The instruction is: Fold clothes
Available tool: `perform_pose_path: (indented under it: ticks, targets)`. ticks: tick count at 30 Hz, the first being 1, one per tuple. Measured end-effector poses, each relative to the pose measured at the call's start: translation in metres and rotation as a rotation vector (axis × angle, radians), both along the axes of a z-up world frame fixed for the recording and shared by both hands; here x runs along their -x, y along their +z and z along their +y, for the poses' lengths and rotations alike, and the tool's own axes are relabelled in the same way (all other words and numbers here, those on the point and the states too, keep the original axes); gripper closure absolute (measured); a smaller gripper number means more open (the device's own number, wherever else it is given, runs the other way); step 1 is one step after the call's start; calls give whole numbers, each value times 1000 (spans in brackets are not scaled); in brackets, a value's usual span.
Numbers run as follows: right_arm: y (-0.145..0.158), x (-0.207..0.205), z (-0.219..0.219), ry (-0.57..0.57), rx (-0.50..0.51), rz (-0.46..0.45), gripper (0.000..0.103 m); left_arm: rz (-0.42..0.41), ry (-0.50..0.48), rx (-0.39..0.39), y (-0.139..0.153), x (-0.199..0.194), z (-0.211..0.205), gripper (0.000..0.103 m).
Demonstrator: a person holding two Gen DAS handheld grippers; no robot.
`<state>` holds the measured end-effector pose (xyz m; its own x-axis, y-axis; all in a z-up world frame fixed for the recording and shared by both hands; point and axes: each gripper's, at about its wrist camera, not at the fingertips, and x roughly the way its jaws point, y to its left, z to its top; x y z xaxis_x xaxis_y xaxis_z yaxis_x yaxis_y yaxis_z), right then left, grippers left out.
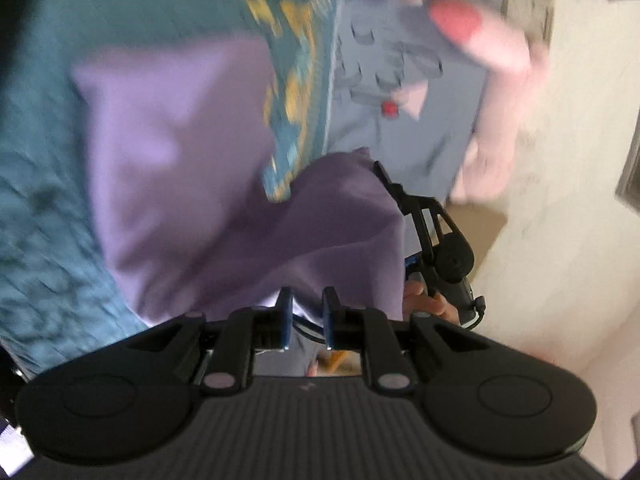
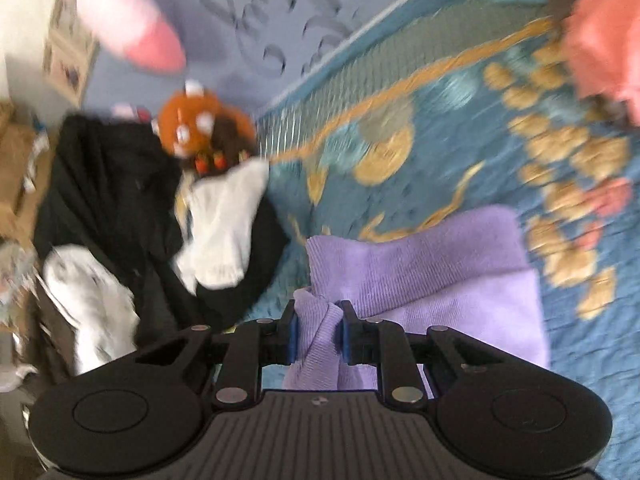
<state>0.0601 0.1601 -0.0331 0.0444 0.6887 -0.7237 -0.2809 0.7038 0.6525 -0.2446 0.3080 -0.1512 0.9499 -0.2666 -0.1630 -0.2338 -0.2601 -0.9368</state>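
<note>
Left wrist view: left gripper (image 1: 307, 316) fingers narrowly parted; lilac ribbed knit garment (image 1: 180, 152) draped over fingertips, whether pinched cannot tell. Garment spread on teal quilted bedspread with gold pattern (image 1: 48, 240), toward 11 o'clock. Right gripper (image 1: 404, 196) at 2 o'clock, under garment edge.

Right wrist view: right gripper (image 2: 319, 330) nearly closed, bunched corner of lilac garment (image 2: 420, 264) clamped between blue pads (image 2: 294, 338). Garment lies doubled toward 1 o'clock.

Judgement: one fold partly made; this piece unfinished. Pile of black and white clothes (image 2: 120, 220) at 10 o'clock looks unfolded.
</note>
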Motion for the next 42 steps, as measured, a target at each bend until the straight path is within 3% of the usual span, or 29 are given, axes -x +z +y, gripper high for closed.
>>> perform_pose_path:
  ticks: [6, 15, 19, 24, 30, 31, 35, 38, 42]
  targets:
    - [-45, 24, 62, 73, 125, 24, 83, 37, 150, 17, -16, 42, 44, 88]
    - [-82, 53, 99, 97, 209, 5, 80, 32, 198, -35, -7, 57, 66, 88]
    - [-82, 51, 93, 89, 143, 45, 65, 60, 184, -117, 4, 63, 68, 87]
    - [-57, 51, 77, 118, 21, 36, 67, 110, 128, -257, 24, 63, 68, 85]
    - [3, 58, 4, 133, -126, -142, 66, 143, 72, -502, 68, 62, 78, 79]
    - [15, 58, -10, 138, -129, -192, 65, 138, 60, -540, 76, 60, 80, 72]
    - [40, 81, -62, 163, -39, -430, 62, 63, -65, -626, 101, 41, 81, 56]
    - [33, 107, -95, 186, 53, -586, 61, 53, -209, -677, 113, 18, 70, 44]
    - [9, 140, -126, 320, 171, -758, 60, 48, -352, -801, 129, -6, 41, 20]
